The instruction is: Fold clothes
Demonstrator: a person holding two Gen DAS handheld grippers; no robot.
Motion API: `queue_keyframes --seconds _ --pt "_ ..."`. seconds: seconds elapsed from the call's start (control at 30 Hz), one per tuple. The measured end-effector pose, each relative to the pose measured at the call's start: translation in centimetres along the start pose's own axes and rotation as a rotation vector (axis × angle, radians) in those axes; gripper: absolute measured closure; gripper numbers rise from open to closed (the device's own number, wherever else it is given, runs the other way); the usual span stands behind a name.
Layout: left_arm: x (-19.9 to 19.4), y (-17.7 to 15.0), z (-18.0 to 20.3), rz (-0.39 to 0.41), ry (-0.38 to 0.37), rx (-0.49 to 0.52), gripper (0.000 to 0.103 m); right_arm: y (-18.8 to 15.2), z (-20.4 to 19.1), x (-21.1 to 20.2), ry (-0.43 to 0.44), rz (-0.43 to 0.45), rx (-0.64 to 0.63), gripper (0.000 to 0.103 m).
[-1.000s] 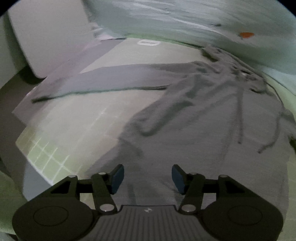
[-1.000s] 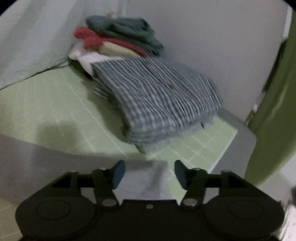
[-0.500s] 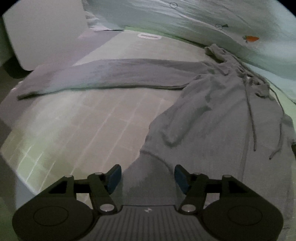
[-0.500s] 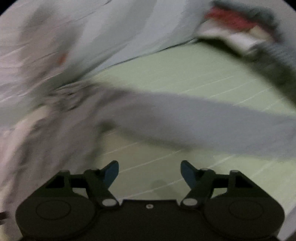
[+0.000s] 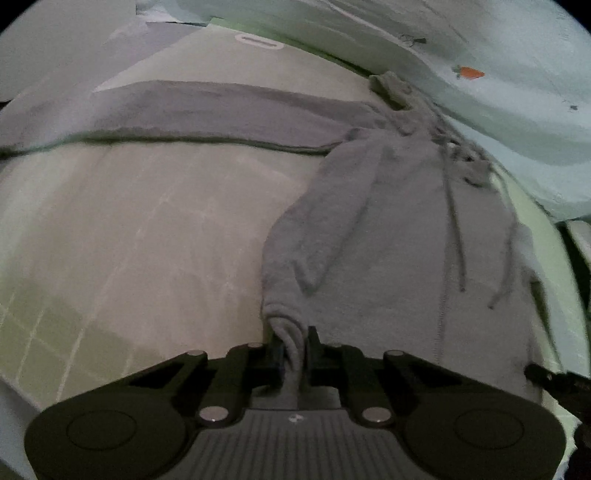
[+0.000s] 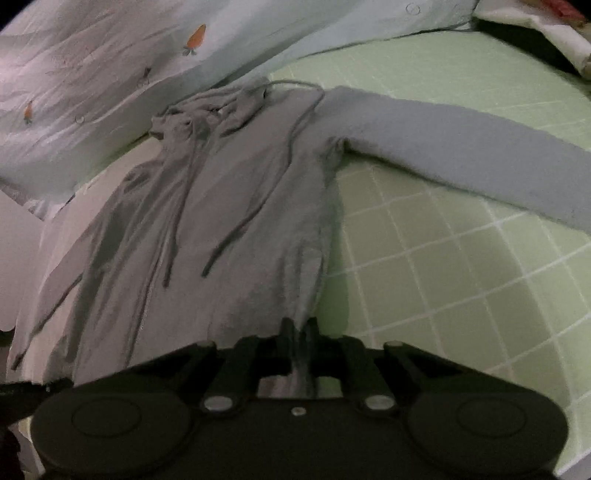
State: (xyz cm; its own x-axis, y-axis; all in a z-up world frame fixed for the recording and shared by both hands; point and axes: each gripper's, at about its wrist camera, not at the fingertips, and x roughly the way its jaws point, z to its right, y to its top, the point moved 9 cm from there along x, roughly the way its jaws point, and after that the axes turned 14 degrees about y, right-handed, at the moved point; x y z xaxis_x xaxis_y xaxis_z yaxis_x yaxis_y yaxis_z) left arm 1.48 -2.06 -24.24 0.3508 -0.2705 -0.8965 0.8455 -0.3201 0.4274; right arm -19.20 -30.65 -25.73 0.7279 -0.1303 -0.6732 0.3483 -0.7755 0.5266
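A grey hoodie (image 5: 388, 240) lies flat, front up, on a green grid mat (image 5: 147, 221), with its hood and drawstrings toward the far side. My left gripper (image 5: 293, 347) is at the near left corner of the hem, its jaws closing with a bunched fold of fabric pinched between the pads. In the right wrist view, the hoodie (image 6: 240, 203) spreads away from my right gripper (image 6: 298, 332), whose jaws are closing on the near right corner of the hem. One sleeve (image 5: 221, 110) stretches out left, the other sleeve (image 6: 461, 158) stretches out right.
A pale sheet with small carrot prints (image 6: 110, 55) is bunched along the far side, right behind the hood. A stack of folded clothes (image 6: 546, 26) shows at the far right corner. The green mat (image 6: 461, 277) lies bare on both sides of the hoodie's body.
The left gripper came down onto the hem's left corner and closed on it. The right gripper swung away from the clothes stack to the hem's right corner and closed there.
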Motion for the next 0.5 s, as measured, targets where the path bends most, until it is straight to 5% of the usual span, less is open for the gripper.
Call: queue_keyframes --seconds 0.2,0.27,0.33,0.43,0.5 --pt "-0.2 -4.2 1.4 -0.063 -0.013 -0.008 0.082 0.2 2.6 -1.6 -0.100 -0.038 -0.057 0.095" --pt "-0.7 -3.8 1.3 -0.045 -0.001 -0.006 0.068 0.2 2.6 -1.5 -0.120 -0.051 -0.092 0.089" --pt "-1.2 -2.6 0.4 -0.011 0.032 -0.026 0.056 0.7 2.2 -1.6 -0.154 -0.038 -0.142 0.057" --pt "-2.0 -0.3 -1.8 0.048 0.089 -0.082 0.049 1.5 0.9 -1.6 -0.185 0.006 -0.230 0.023" --pt "-2.2 1.5 -3.8 0.084 0.128 -0.138 0.042 1.9 -0.2 -1.1 -0.194 0.026 -0.292 0.012"
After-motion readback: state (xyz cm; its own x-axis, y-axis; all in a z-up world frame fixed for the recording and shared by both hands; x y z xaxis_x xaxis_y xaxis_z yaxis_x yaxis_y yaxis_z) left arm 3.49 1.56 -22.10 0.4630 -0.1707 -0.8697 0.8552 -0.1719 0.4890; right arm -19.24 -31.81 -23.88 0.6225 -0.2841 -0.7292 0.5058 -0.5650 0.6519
